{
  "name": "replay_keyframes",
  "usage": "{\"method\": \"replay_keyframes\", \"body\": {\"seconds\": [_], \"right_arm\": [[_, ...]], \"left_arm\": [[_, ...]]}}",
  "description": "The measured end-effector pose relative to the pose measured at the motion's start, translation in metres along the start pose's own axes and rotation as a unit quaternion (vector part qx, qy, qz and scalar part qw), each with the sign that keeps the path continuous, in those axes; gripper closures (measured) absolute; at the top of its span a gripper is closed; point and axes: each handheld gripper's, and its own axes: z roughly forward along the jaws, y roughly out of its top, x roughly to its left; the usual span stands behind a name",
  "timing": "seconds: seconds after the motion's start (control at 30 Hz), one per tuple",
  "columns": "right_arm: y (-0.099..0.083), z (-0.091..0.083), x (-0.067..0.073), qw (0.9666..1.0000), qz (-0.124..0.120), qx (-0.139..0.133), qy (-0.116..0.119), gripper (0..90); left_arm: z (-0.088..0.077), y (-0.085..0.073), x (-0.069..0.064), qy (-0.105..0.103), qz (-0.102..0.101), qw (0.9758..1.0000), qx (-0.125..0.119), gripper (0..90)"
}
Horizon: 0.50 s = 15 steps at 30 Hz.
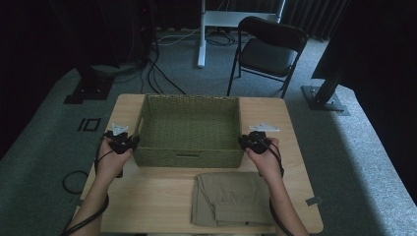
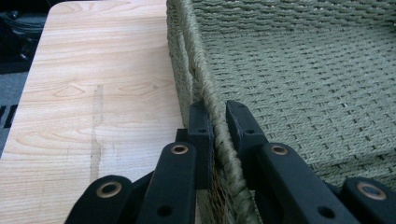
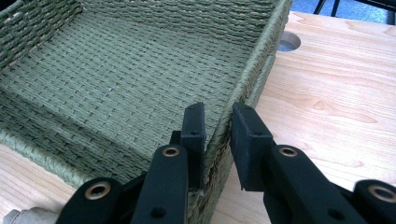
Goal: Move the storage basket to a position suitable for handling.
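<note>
Basket (image 1: 189,129) gripped at both side rims, frame centre.
Left gripper (image 2: 218,122) and right gripper (image 3: 218,122) clamp its walls; next, likely an even, level move.

Olive-green woven basket (image 1: 189,129), pale wood-grain table (image 1: 147,196), khaki folded cloth (image 1: 231,196), black grippers (image 1: 120,142), black chair (image 1: 268,49), grey carpet (image 1: 39,142)

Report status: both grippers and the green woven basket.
Left gripper shut on green woven basket left rim. Right gripper shut on right rim. Folded khaki cloth lies nearby.
</note>
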Motion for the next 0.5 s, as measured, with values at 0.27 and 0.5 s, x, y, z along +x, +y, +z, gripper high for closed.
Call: {"method": "replay_keyframes", "body": {"seconds": [0.27,0.5], "right_arm": [[-0.0024,-0.0052,-0.0073,1.0000,-0.003,0.002,-0.008,76.1],[-0.0021,-0.0062,-0.0079,1.0000,-0.001,0.002,-0.008,75.8]], "left_arm": [[-0.0005,-0.0021,-0.0089,-0.009,0.001,1.0000,-0.003,81.5],[-0.0001,-0.0015,-0.0058,-0.023,0.001,0.9997,-0.005,79.4]]}}
